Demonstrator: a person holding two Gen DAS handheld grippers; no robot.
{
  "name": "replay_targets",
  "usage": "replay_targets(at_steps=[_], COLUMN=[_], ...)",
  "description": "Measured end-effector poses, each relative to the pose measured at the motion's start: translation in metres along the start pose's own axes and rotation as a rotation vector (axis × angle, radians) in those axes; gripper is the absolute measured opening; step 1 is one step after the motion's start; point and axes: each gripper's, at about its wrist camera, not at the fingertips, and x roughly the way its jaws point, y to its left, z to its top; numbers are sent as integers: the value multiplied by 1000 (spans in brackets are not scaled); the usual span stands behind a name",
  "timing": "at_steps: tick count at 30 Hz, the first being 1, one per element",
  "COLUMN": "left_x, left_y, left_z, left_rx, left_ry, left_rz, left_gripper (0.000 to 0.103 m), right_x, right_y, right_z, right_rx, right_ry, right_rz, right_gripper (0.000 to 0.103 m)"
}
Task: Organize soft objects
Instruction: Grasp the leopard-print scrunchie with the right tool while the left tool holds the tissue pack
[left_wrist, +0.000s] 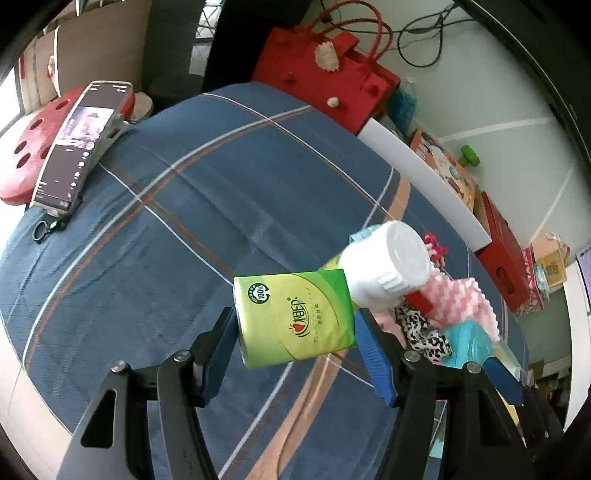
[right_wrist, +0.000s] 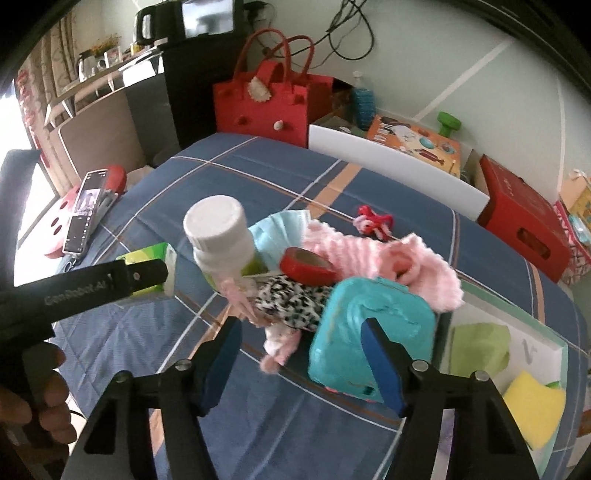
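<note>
Left wrist view: green tissue pack (left_wrist: 295, 317) is pinched between the left gripper (left_wrist: 295, 332) pads, lifted. The white bottle (left_wrist: 384, 266) sits just beyond the tips; a swing risks toppling it. Right gripper (right_wrist: 301, 363) is spread, nothing pinched, teal pack (right_wrist: 347, 325) between its fingers.

Bedspread (left_wrist: 155, 240) left half free; clutter pile (right_wrist: 314, 273) seemingly blocks right.

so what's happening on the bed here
A person is sorting soft things on a blue plaid bedspread, one handheld gripper per hand. The left gripper is shut on a green tissue pack, lifted off the cloth. The right gripper is around the teal packet at the edge of the pile. A white bottle and red tape roll sit in that pile.
</note>
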Motion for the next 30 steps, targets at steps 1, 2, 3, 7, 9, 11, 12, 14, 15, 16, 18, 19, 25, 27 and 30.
replay_targets(at_steps=[1,2,3,7,9,11,12,14,15,16,18,19,25,27,30], left_x=[-1,-1,-1,2,3,3,3,2,2,2,3,4,6,6,6], left_y=[1,2,4,2,1,0,1,0,0,1,2,3,3,3,2], left_z=[1,2,2,2,2,2,2,2,2,2,3,3,4,4,4], left_rx=[-1,-4,-8,-8,-3,0,0,-1,-1,-3,-6,-7,-7,-5,0], left_ry=[-4,-5,-3,6,10,14,15,14,14,14,17,19,28,30,27], left_rz=[-1,-5,-14,-27,-35,-49,-56,-67,-70,-74,-79,-79,-81,-80,-76], left_gripper=[66,66,66,66,66,66,66,66,66,66,66,66,66,66,66], right_x=[2,3,5,15,18,23,25,28,29,31,33,35,38,37,36], right_y=[4,7,10,16,19,22,23,24,24,23,23,23,19,18,14], right_z=[1,2,3,5,6,6,6,6,6,6,6,6,8,7,8], right_rx=[-9,-17,-23,-37,-44,-53,-56,-59,-60,-60,-60,-59,-42,-37,-21], right_ry=[0,0,0,13,22,34,38,46,48,49,53,55,47,48,43], right_rz=[-3,-6,-10,-22,-21,-30,-33,-38,-39,-43,-49,-54,-65,-64,-60], right_gripper=[62,57,55,53,51,51,50,48,48,48,44,42,29,21,16])
